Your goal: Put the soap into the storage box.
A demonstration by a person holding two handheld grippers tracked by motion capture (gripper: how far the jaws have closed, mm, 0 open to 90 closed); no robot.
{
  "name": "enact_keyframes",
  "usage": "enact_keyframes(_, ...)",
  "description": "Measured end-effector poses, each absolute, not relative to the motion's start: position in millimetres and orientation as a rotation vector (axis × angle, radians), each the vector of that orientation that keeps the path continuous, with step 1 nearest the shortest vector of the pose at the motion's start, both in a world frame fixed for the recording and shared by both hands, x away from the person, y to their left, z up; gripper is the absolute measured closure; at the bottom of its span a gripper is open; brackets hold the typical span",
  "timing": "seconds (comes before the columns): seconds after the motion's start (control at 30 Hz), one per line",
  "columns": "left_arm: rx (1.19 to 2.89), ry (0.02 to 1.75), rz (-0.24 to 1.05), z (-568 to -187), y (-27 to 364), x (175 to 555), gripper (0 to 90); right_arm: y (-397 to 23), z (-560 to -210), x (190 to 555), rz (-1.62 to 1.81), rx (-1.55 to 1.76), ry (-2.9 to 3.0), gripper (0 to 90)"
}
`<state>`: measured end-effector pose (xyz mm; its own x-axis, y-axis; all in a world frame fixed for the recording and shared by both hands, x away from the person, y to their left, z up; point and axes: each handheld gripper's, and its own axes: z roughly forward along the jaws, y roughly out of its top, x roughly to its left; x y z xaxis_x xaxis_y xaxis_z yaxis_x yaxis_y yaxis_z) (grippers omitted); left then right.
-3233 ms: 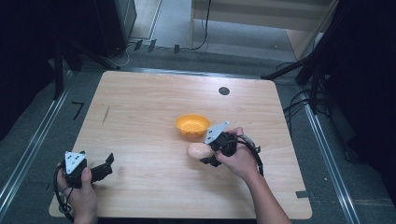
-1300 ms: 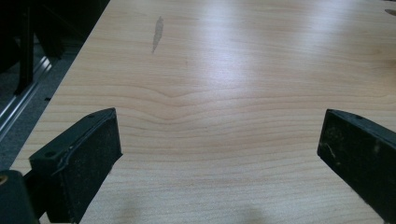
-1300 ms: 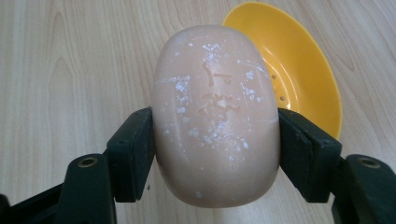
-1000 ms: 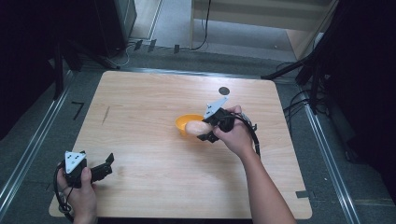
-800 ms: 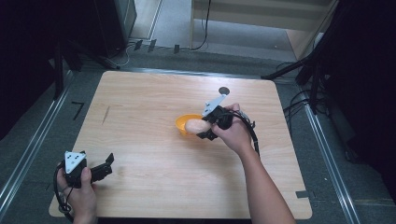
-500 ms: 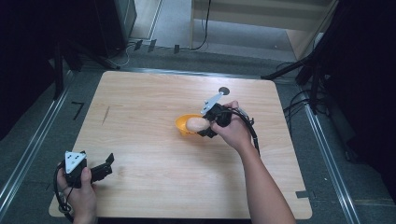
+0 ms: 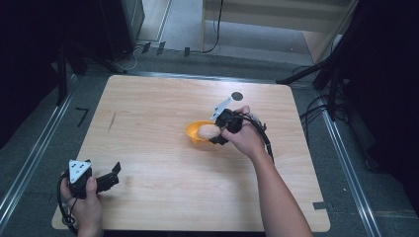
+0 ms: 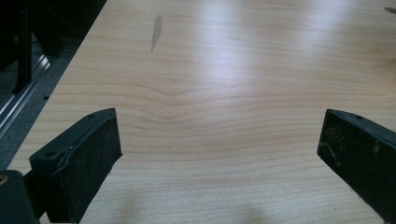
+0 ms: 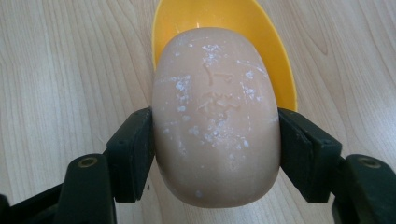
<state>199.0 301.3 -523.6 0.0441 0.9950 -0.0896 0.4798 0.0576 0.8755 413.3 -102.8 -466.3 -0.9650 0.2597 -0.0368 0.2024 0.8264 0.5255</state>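
1. My right gripper point(image 9: 215, 154) is pinching a pale beige oval bar of soap point(image 9: 215, 116), one pad on each long side. Side grip leaves the underside free, so I can set it straight down.
2. The soap hangs over the near rim of the small round orange plastic bowl point(image 7: 196, 132), partly above its hollow. I can't tell whether it touches the rim.
3. The bowl sits near the middle of the light wooden table point(image 7: 163, 113); my right hand point(image 7: 247, 138) comes at it from the bowl's right.
4. My left gripper point(image 7: 106, 181) is parked well away from the bowl, at the table's near-left corner. In the left gripper view its jaws are spread wide with only bare wood between them. My guess is it's kept out of the way since the bowl needs no steadying.
5. Versus the earliest frame: there the soap was held just on the near side of the bowl, beside it. Now it's carried up over the rim. Bowl hasn't shifted, left hand hasn't moved.
6. Next as I judge it: ease forward to centre over the hollow, lower, release.
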Motion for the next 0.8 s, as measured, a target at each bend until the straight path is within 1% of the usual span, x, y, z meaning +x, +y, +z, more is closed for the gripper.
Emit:
enact_keyframes(0.53,1.532,1.546,0.825,-523.7,301.2,199.1,0.1,-102.1,-470.0,416.6,0.836,0.390,2.902,33.2)
enact_keyframes(0.8,1.535,1.546,0.823,-523.6,301.6,199.3,0.1,-103.8,-470.3,418.1,0.871,0.400,2.903,36.6)
